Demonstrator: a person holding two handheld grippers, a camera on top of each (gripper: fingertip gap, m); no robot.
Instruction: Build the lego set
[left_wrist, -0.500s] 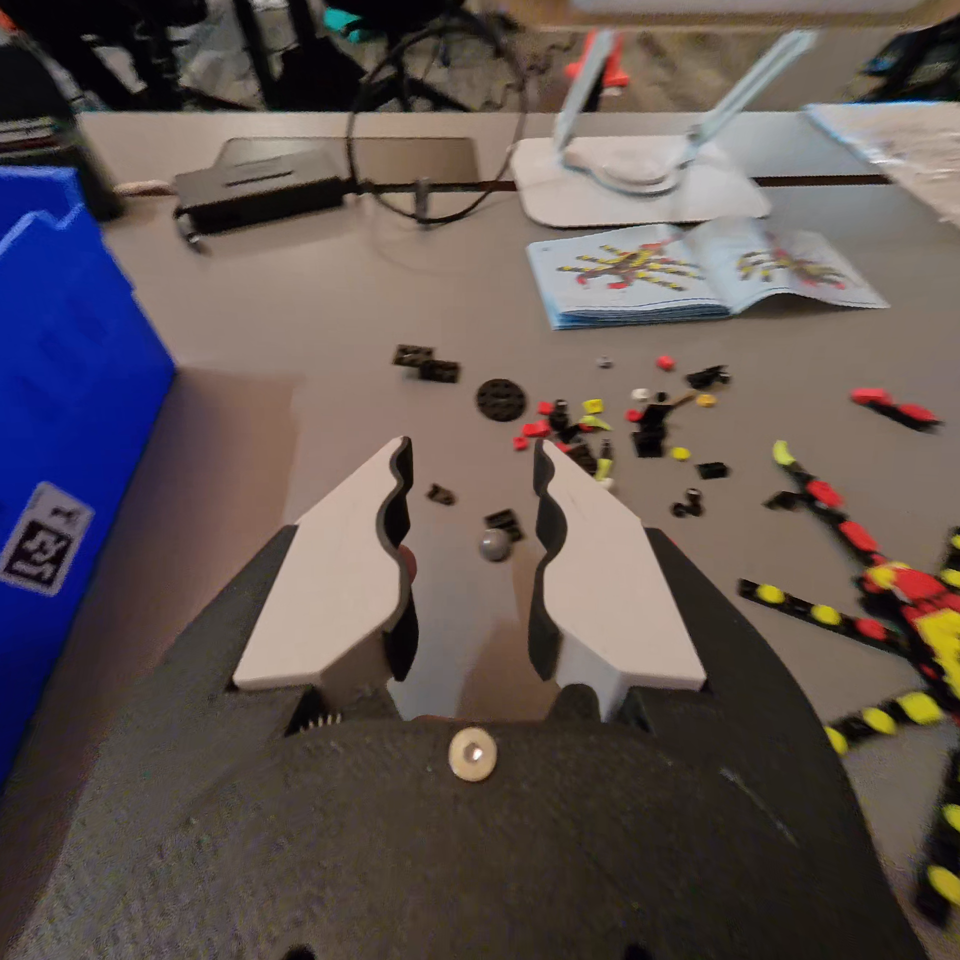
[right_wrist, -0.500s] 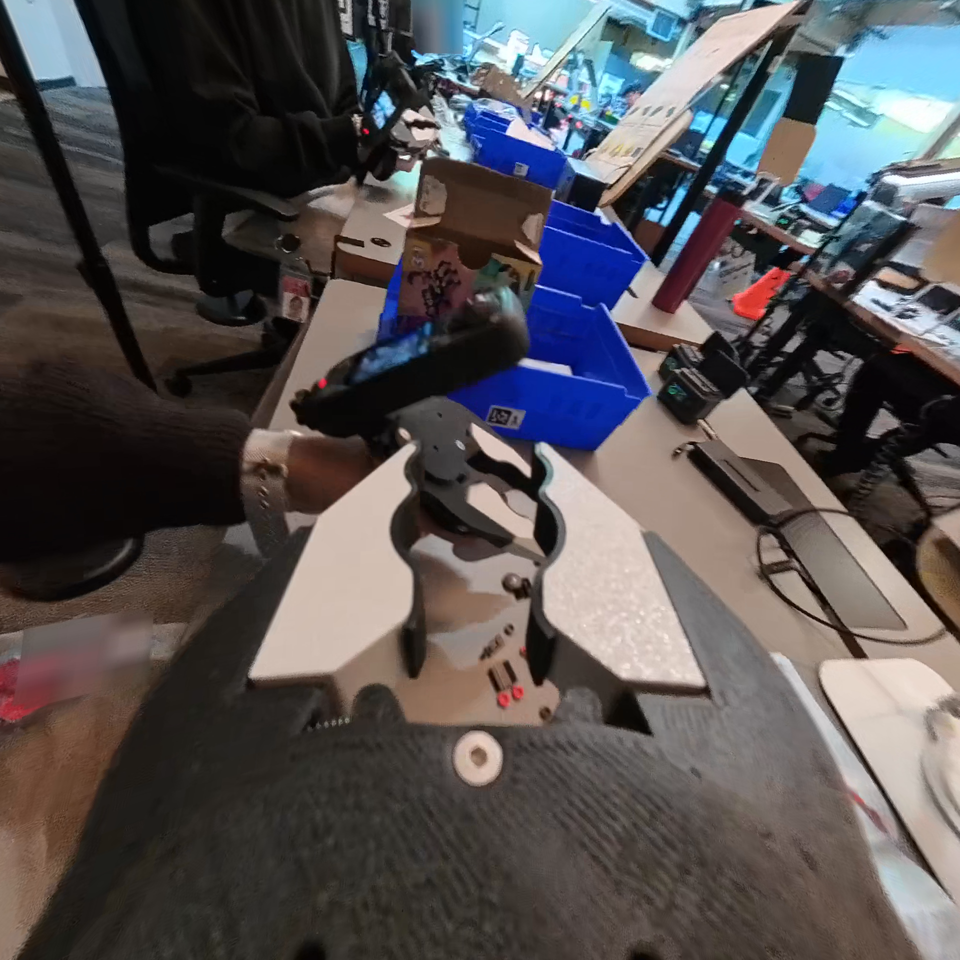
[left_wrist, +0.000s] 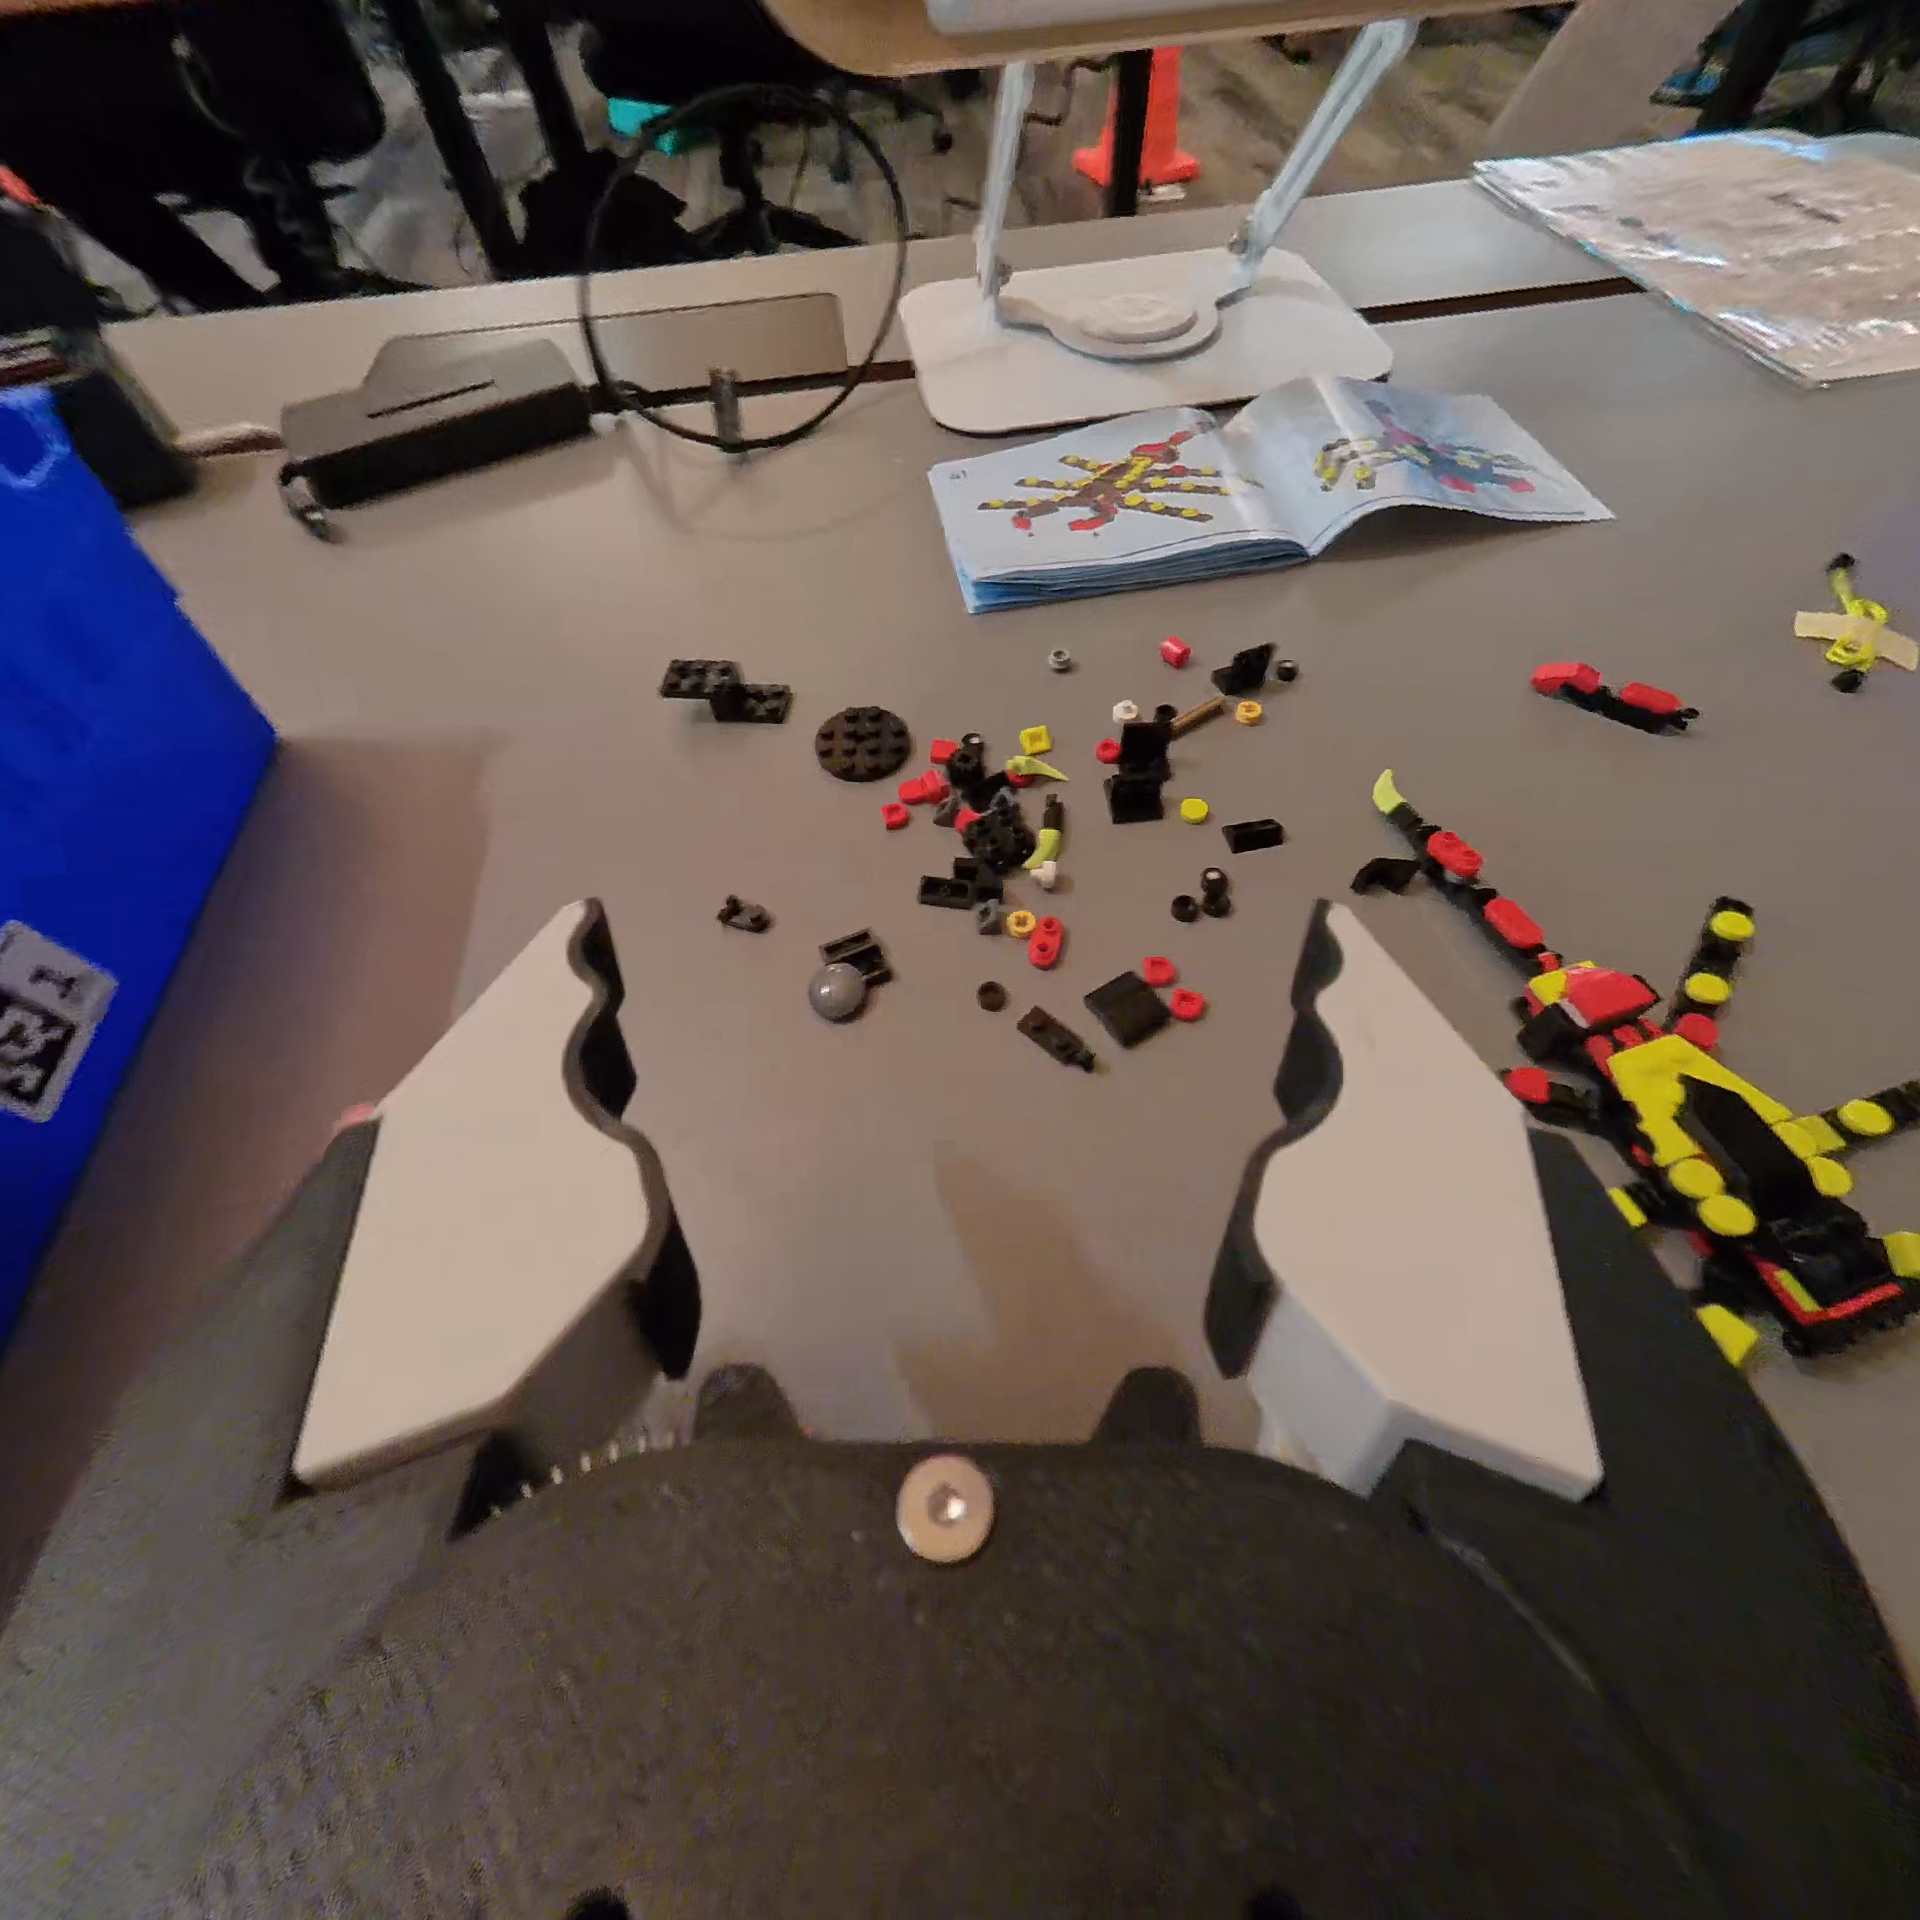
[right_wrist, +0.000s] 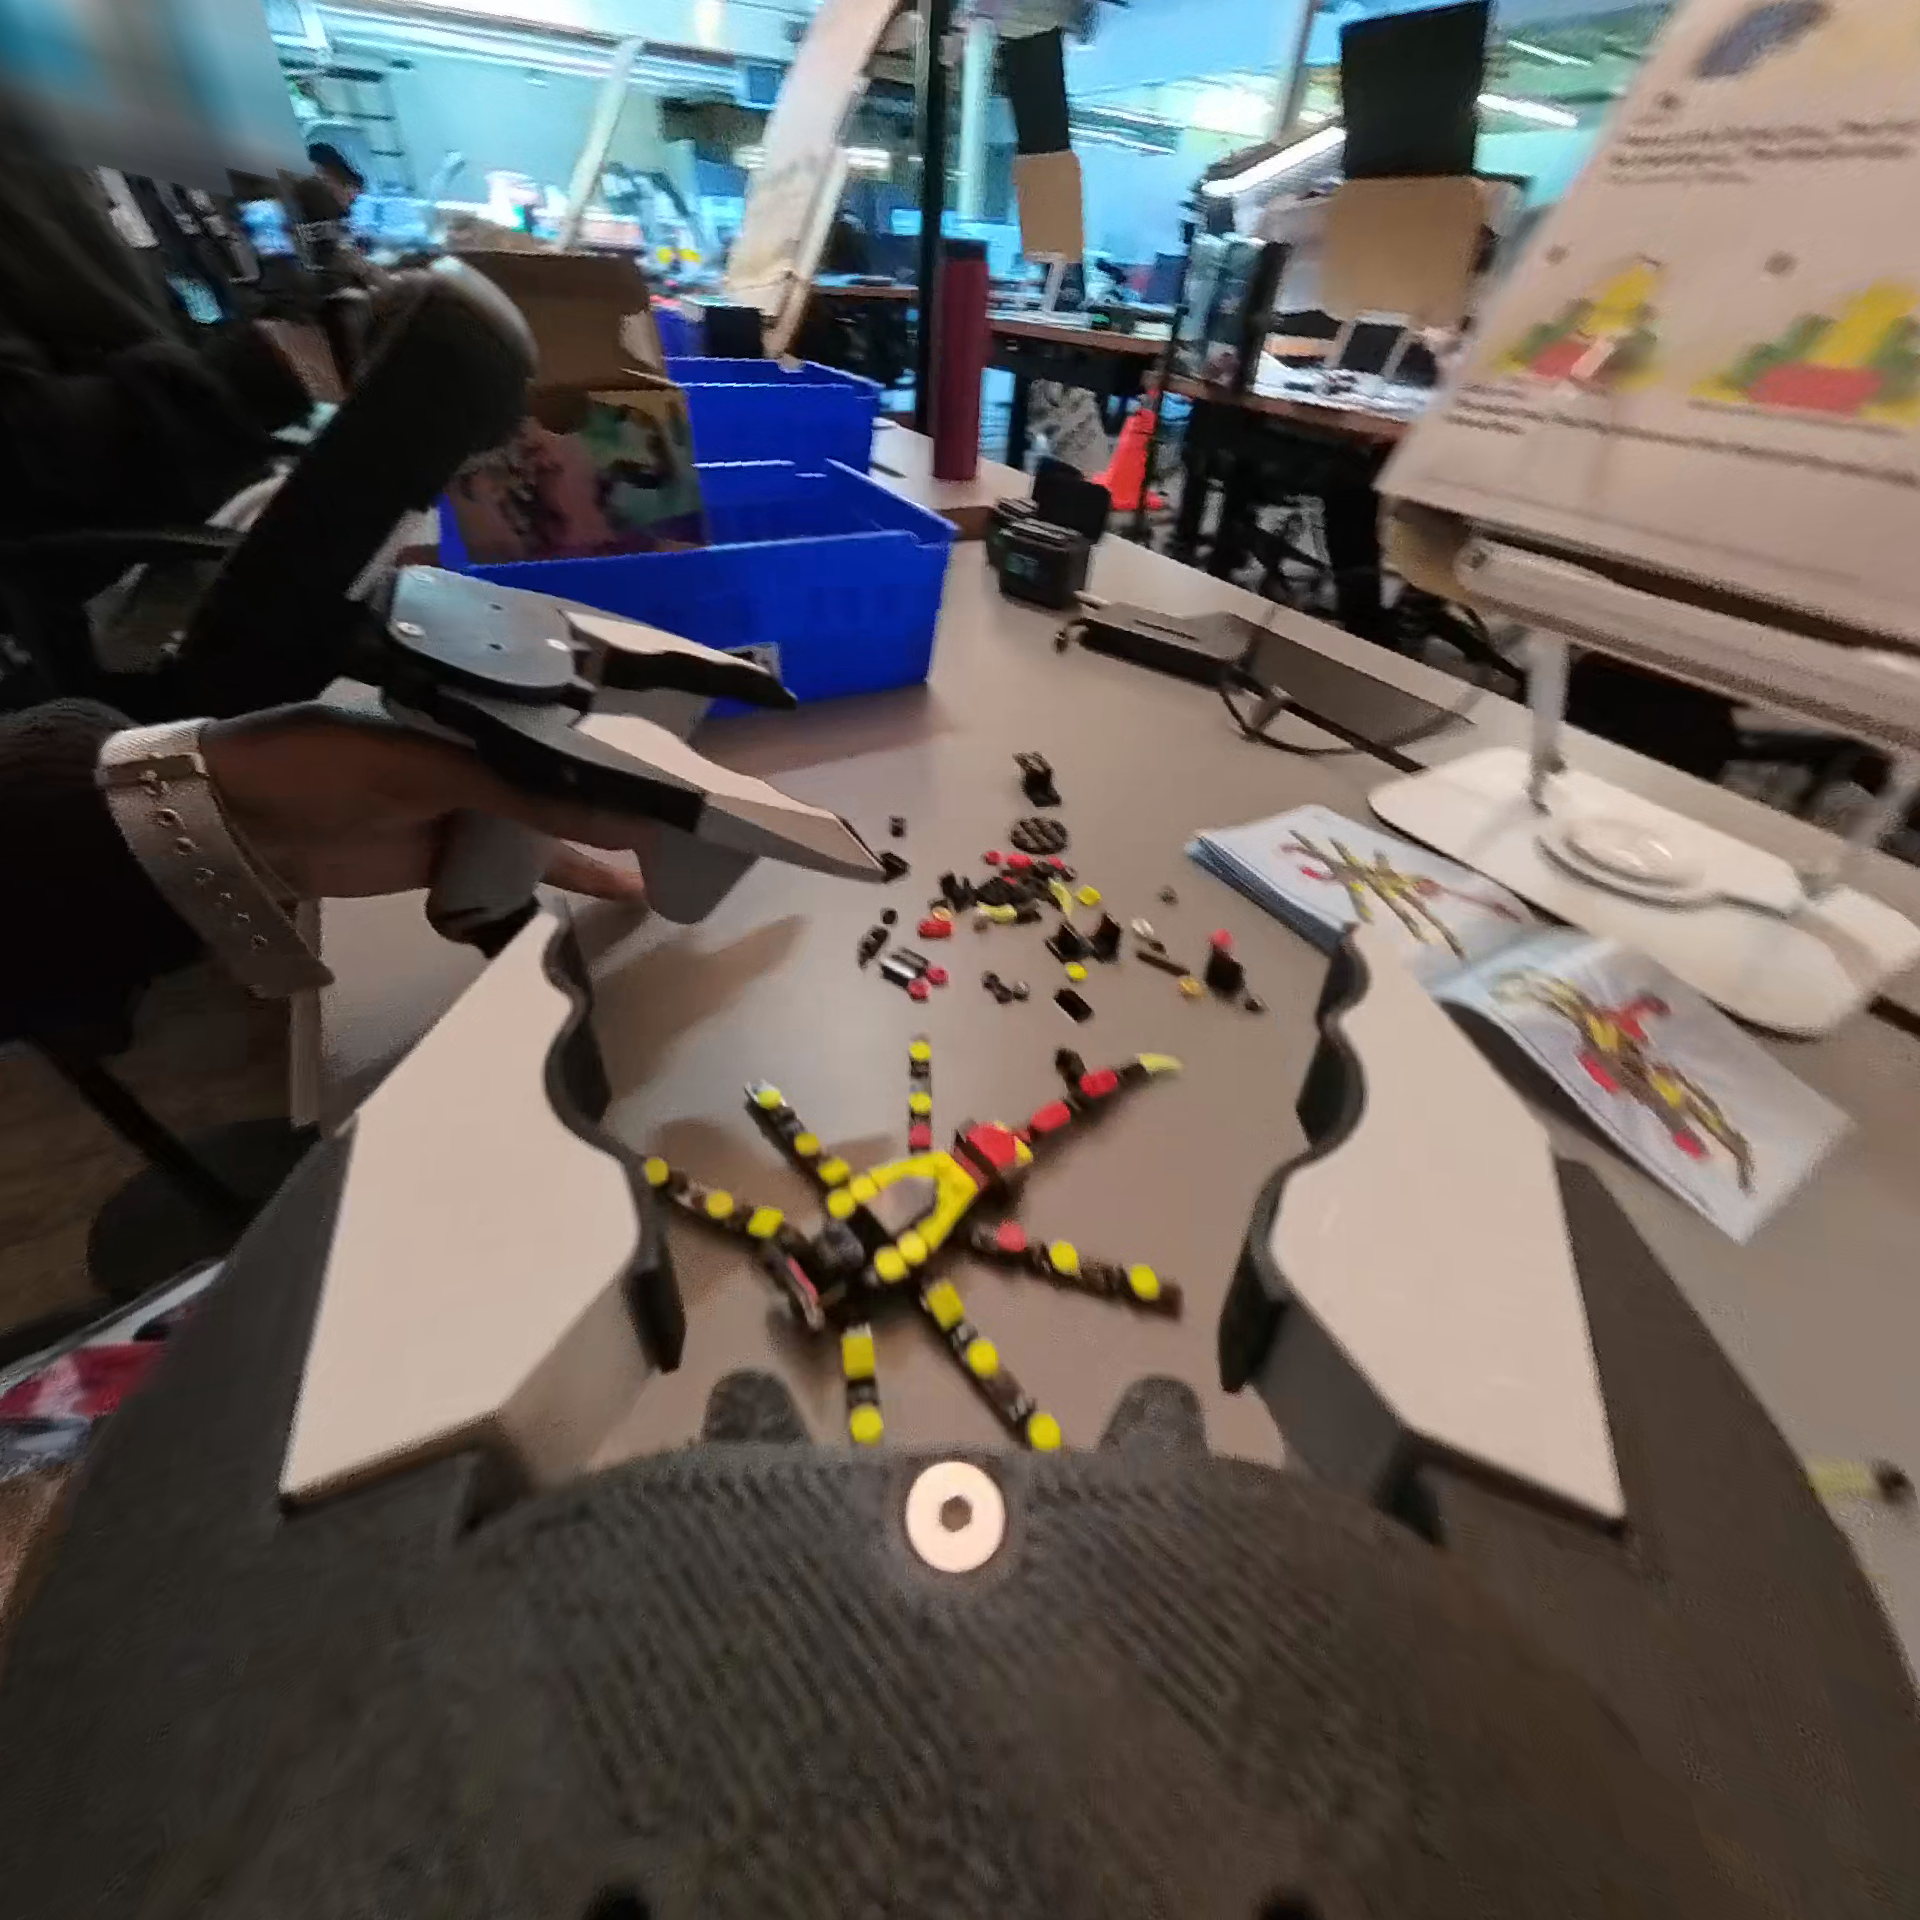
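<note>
L gripper (left_wrist: 956, 925) is spread wide w/ nothing between its grey fingers, hovering over a grey table (left_wrist: 623, 623). Just beyond its tips, at 12 o'clock, lies a scatter of loose lego pieces (left_wrist: 1029, 821), black, red and yellow, incl. a grey dome (left_wrist: 840, 992) and a round black plate (left_wrist: 863, 744). At 3 o'clock sits the part-built lego spider (left_wrist: 1704, 1132), black w/ red and yellow studs, legs splayed flat on the table. A blue bin (left_wrist: 94, 831) stands at 9 o'clock. Farther off, approx. 1 o'clock, an open instruction booklet (left_wrist: 1247, 488) lies in front of a white stand base (left_wrist: 1143, 332).

R gripper (right_wrist: 956, 945) is also released and empty, its fingers framing the spider from above. In this view a person's hand (right_wrist: 416, 800) holds the L gripper at 10 o'clock, one fingertip low by the loose pieces; contact can't be told.
</note>
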